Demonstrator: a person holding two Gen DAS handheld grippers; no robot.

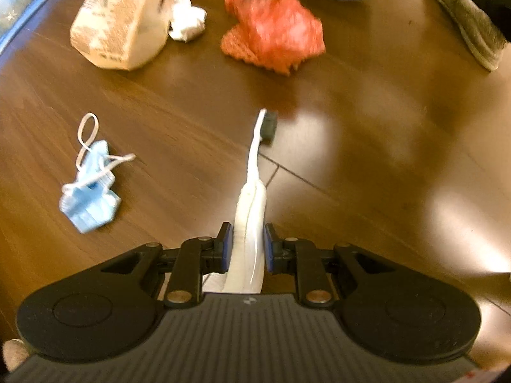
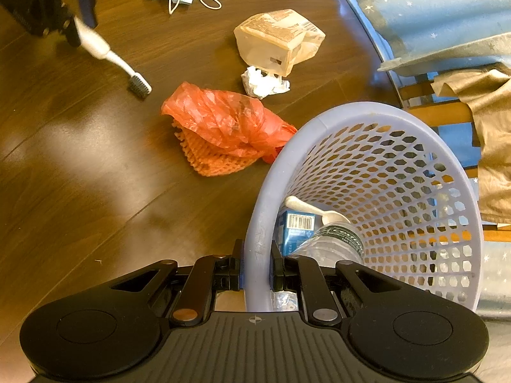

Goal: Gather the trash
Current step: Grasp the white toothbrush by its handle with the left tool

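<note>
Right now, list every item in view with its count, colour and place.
toothbrush: one, white with dark bristles, held in the left tool above the floor
face mask: one, light blue, crumpled on the floor
carton: one, tan, crushed, on the floor
tissue: one, white, wadded against the carton
plastic bag: one, orange-red, over orange netting, beside the basket
basket: one, lavender, gripped at its rim, holding a clear bottle, a blue box and a white spoon
left tool: black, shut on the toothbrush
right tool: black, shut on the basket rim
</note>
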